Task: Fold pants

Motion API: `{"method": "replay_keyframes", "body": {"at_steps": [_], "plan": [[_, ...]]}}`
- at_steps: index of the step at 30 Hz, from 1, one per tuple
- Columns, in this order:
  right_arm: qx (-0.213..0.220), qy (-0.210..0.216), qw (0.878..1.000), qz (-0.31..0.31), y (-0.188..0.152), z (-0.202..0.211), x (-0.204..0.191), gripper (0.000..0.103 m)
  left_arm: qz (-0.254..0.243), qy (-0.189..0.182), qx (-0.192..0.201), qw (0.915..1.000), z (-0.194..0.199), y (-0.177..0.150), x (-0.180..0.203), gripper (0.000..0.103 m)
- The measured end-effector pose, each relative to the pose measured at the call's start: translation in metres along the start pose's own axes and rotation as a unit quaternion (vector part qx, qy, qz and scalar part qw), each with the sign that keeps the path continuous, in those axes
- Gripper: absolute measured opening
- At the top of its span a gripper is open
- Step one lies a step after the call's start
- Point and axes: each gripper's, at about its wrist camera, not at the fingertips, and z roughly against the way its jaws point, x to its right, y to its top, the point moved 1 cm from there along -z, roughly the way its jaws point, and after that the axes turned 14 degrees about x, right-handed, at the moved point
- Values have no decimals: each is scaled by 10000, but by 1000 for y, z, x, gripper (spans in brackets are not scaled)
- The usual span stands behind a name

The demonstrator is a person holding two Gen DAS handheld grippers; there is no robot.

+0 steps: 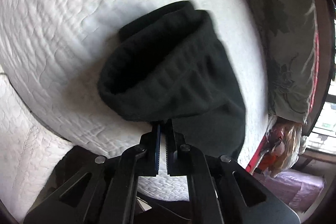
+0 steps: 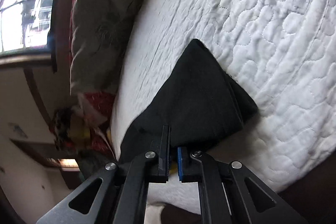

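Black, soft pants [image 1: 172,68] lie bunched on the quilted bed [image 1: 63,14], and we pinch their limp six-o'clock edge with both left gripper [image 1: 163,131] and right gripper [image 2: 173,148] fingers.

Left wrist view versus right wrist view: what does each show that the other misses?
Left wrist only: the left tool shut on the pants' ribbed waistband, whose opening gapes; a purple cloth lower right.

Right wrist only: the right tool shut on a flat, layered fold of the pants; a bright window.

Both: black pants on the white quilt, and the olive pillow at the bed's edge.
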Motion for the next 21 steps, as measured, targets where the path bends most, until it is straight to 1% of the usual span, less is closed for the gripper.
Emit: {"method": "replay_keyframes", "body": {"at_steps": [2,4,5,7,8,9,10,11,13,14,15,16,17,18,20,21], "plan": [[-89,-165,9998,-116,0,-3,15,5,144,46,-105,9998,-6,0,-9,2],[-164,-264,9992,-246,0,-7,28,9,244,-59,-187,9995,-6,-1,-13,2],[-150,-267,9990,-322,0,-6,32,6,215,-101,-203,9995,-3,-1,-14,2],[-188,-227,9987,-425,0,-2,35,7,-48,-145,-224,9996,9,-3,-12,2],[-204,-268,9987,-372,1,1,32,12,-181,-199,-224,9994,14,-6,-11,3],[-230,-281,9989,-302,2,5,30,24,-348,-298,-241,9987,23,-8,-10,3],[-243,-319,9990,-204,4,12,26,31,-467,-391,-249,9978,30,-10,-11,3],[-211,-311,9992,-114,8,20,23,40,-558,-472,-207,9971,40,-11,-12,3],[-31,-307,9995,102,17,39,17,42,-673,-604,84,9959,63,-5,-12,3],[92,-352,9991,227,23,48,14,43,-708,-619,231,9953,70,0,-10,3],[225,-409,9983,339,29,55,13,46,-788,-596,462,9940,80,10,-7,4],[340,-465,9975,412,33,59,11,47,-845,-525,693,9926,88,21,-2,7],[415,-508,9968,454,37,61,10,48,-891,-506,813,9914,93,29,1,17],[442,-532,9965,465,40,61,10,48,-966,-450,925,9900,95,40,8,33],[450,-564,9964,440,42,58,8,48,-1094,-339,988,9885,91,54,21,51],[449,-583,9962,457,42,55,6,48,-1195,-254,989,9876,86,60,30,54]]}}
